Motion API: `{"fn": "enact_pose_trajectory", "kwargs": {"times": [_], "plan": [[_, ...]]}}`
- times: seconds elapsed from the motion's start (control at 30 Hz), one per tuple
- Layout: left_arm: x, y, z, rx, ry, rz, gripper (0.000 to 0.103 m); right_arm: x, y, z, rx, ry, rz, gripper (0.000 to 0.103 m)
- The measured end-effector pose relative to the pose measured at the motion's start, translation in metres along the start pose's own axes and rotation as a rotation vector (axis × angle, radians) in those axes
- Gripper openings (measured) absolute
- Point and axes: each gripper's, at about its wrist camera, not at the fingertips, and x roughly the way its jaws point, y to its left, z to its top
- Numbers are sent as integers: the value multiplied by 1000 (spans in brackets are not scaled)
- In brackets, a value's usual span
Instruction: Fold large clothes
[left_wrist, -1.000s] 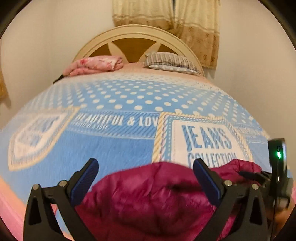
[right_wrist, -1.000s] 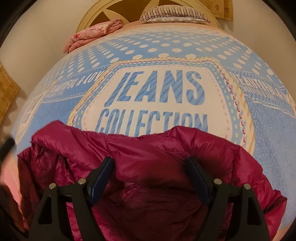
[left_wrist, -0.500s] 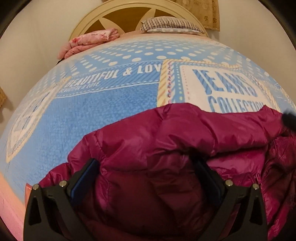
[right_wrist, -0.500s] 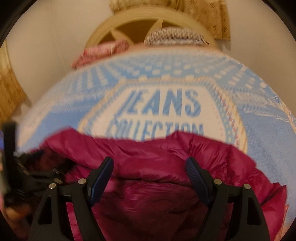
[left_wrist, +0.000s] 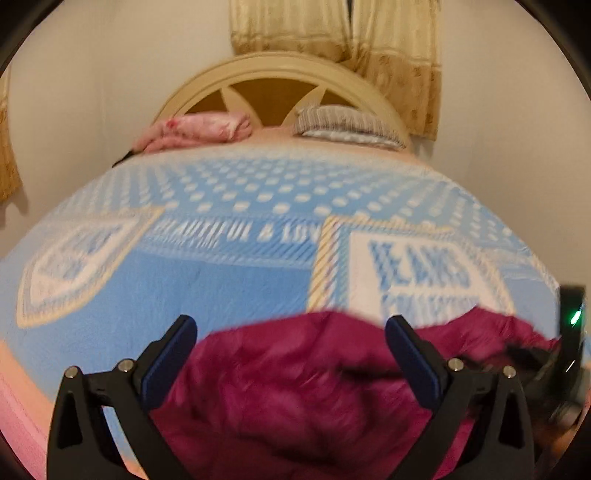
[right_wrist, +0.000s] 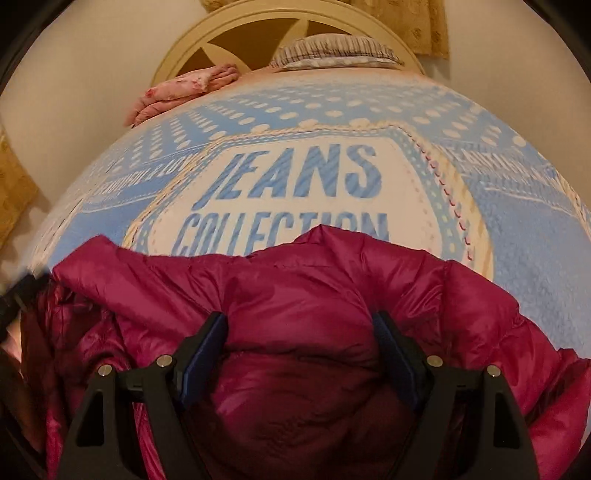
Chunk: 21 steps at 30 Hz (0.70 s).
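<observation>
You are looking across a bed whose blue blanket (right_wrist: 524, 258) fills most of both views, printed with white dots toward the far end and a white panel reading "JEANS COLLECTION" (right_wrist: 295, 195) nearer you. At the far end stands a cream arched headboard (left_wrist: 280, 74), with tan curtains (left_wrist: 369, 48) hanging on the wall behind it. Against the headboard lie a striped pillow (right_wrist: 332, 51) on the right and a folded pink cloth (right_wrist: 184, 88) on the left. The magenta puffer jacket (right_wrist: 314, 288) sits bunched on the near edge of the blanket, its far edge overlapping the bottom of the lettering. Your right gripper (right_wrist: 299, 350) stands wide over the jacket, the padded fabric bulging up between the two blue pads; it looks to be touching them, but whether it is truly pinched is hard to say. Your left gripper (left_wrist: 291, 354) is likewise spread wide above the jacket's left part, the view blurred, with nothing visibly clamped. At the right edge of the left view, a green light (left_wrist: 574, 316) glows on the other gripper's body.
</observation>
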Motion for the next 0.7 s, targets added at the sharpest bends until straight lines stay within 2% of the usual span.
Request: {"fn": "enact_pose_trajectory", "kwargs": {"times": [0.03, 0.1, 0.17, 0.2, 0.23, 0.27, 0.3, 0.37, 0.7], "plan": [[5, -11, 5, 36, 18, -11, 103, 1, 2, 0, -11, 1, -11, 81], [20, -32, 6, 124, 52, 39, 103, 4, 6, 0, -26, 4, -22, 82], [42, -41, -4, 202, 84, 183, 103, 2, 4, -1, -19, -3, -12, 82], [51, -40, -10, 210, 112, 222, 103, 1, 3, -3, -12, -8, -4, 82], [68, -33, -20, 201, 176, 247, 103, 0, 1, -4, -3, -13, 7, 82], [80, -25, -30, 178, 237, 223, 103, 0, 0, -5, 3, -17, 15, 82], [85, -17, -35, 146, 259, 186, 103, -1, -1, -4, 5, -19, 19, 82], [85, -6, -33, 95, 260, 145, 103, 0, -1, -4, 5, -20, 19, 82], [86, -7, -32, 111, 250, 157, 103, 6, 4, -3, -28, 6, -29, 82]]}}
